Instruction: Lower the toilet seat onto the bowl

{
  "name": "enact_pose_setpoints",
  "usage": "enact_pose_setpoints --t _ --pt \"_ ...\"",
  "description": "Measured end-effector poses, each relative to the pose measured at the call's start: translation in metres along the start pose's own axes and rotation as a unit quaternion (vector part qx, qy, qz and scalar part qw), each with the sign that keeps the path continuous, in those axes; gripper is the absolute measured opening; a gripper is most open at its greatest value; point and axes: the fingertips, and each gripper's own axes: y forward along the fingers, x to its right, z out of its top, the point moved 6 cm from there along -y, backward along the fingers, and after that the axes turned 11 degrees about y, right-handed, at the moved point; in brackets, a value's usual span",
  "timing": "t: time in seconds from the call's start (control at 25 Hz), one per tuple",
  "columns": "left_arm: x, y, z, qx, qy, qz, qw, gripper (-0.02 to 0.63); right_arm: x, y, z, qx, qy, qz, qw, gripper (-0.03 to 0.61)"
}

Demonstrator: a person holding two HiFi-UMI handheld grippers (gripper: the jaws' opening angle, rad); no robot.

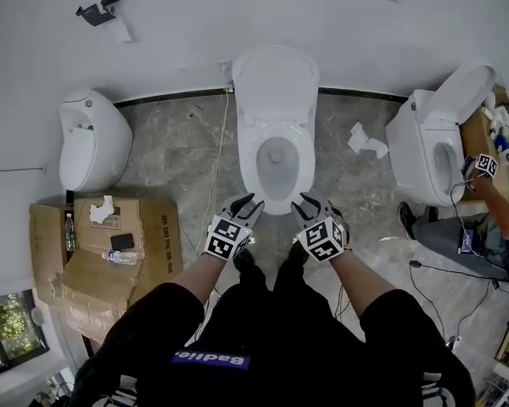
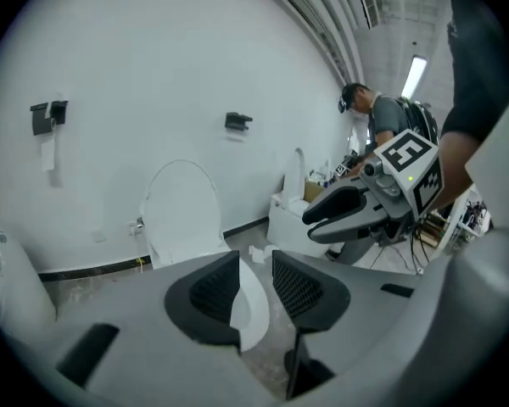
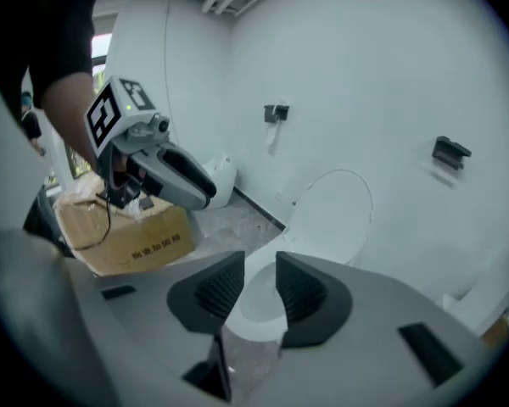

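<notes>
Head view: left gripper (image 1: pixel 248 207) and right gripper (image 1: pixel 310 204) hover just before the bowl (image 1: pixel 248 155) front rim, jaws narrowly apart and empty, probably staging to reach the upright seat (image 1: pixel 276 83).

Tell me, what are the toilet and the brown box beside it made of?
The toilet looks like glazed ceramic: it is white, smooth and a bit shiny, though some parts may be plastic. The box looks like plain cardboard: it is dull brown, with folded flaps and creased edges.

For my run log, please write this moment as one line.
seat: up; bowl: uncovered; left tool: open, empty; right tool: open, empty
</notes>
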Motion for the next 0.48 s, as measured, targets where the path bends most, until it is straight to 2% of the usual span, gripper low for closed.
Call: enact_pose_setpoints --t 0.12,0.2,0.36,0.48 --pt "-0.001 -0.018 0.039 0.049 -0.020 0.015 0.9985 0.117 0.000 -0.021 0.031 0.051 0.059 0.005 0.997 0.110" --pt "-0.001 -0.027 0.063 0.076 -0.016 0.015 0.9969 0.107 0.000 -0.034 0.051 0.082 0.089 0.008 0.993 0.100" --pt "-0.009 -0.047 0.112 0.122 0.015 0.013 0.9923 0.092 0.001 -0.060 0.092 0.135 0.113 0.013 0.984 0.080" --pt "-0.007 -0.065 0.141 0.156 0.021 0.018 0.9873 0.078 -0.001 -0.080 0.116 0.170 0.122 0.021 0.978 0.069"
